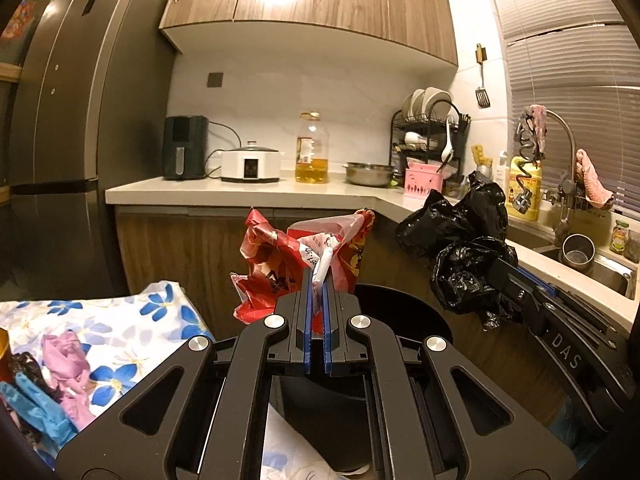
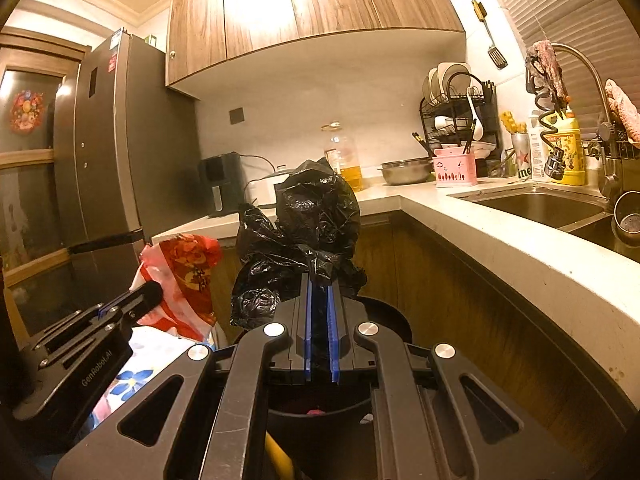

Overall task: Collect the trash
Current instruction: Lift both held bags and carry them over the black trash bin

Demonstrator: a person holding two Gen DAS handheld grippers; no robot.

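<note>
My left gripper (image 1: pixel 318 278) is shut on a crumpled red and white plastic bag (image 1: pixel 280 260), held up in the air in front of the counter. The same red bag (image 2: pixel 184 276) shows at the left of the right wrist view, with the left gripper (image 2: pixel 154 292) clamped on it. My right gripper (image 2: pixel 320 280) is shut on a crumpled black plastic bag (image 2: pixel 304 224), which also appears at the right of the left wrist view as the black bag (image 1: pixel 460 248) with the right gripper (image 1: pixel 494 276) behind it. A black bin (image 1: pixel 400 312) stands below both grippers; its rim (image 2: pixel 388 312) is partly hidden.
A flowered cloth (image 1: pixel 132 328) at lower left carries pink, blue and dark scraps (image 1: pixel 64 364). The L-shaped counter (image 1: pixel 248 192) holds an air fryer (image 1: pixel 185 147), cooker, oil bottle (image 1: pixel 312 148), steel bowl and dish rack. The sink (image 2: pixel 540 208) lies right, a tall fridge (image 1: pixel 72 120) left.
</note>
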